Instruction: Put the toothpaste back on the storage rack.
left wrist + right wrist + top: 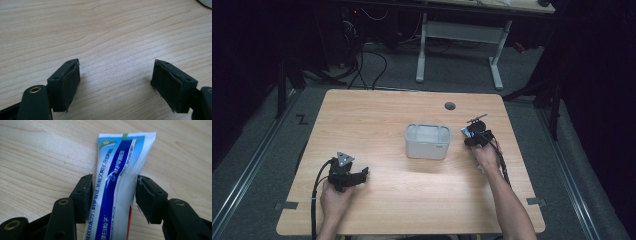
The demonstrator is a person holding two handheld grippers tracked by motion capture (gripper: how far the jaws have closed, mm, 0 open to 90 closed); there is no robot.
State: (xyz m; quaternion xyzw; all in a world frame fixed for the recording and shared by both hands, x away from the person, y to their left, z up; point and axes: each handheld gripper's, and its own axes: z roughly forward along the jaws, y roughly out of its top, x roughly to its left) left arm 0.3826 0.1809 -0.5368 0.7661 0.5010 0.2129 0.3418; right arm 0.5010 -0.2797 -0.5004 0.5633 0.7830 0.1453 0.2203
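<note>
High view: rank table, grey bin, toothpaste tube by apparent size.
1. table
2. grey bin
3. toothpaste tube, mostly hidden by the right gripper, so its full size is unsure.

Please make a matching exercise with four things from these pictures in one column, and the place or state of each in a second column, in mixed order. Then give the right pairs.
Things:
1. toothpaste tube
2. grey bin
3. left gripper
4. right gripper

Places or states:
A. open, over bare wood, nothing between the jaws
B. near the middle of the table
C. closed on the sides of a tube
D. blue and white, between two black jaws

Pairs: 1-D, 2-B, 3-A, 4-C
</note>
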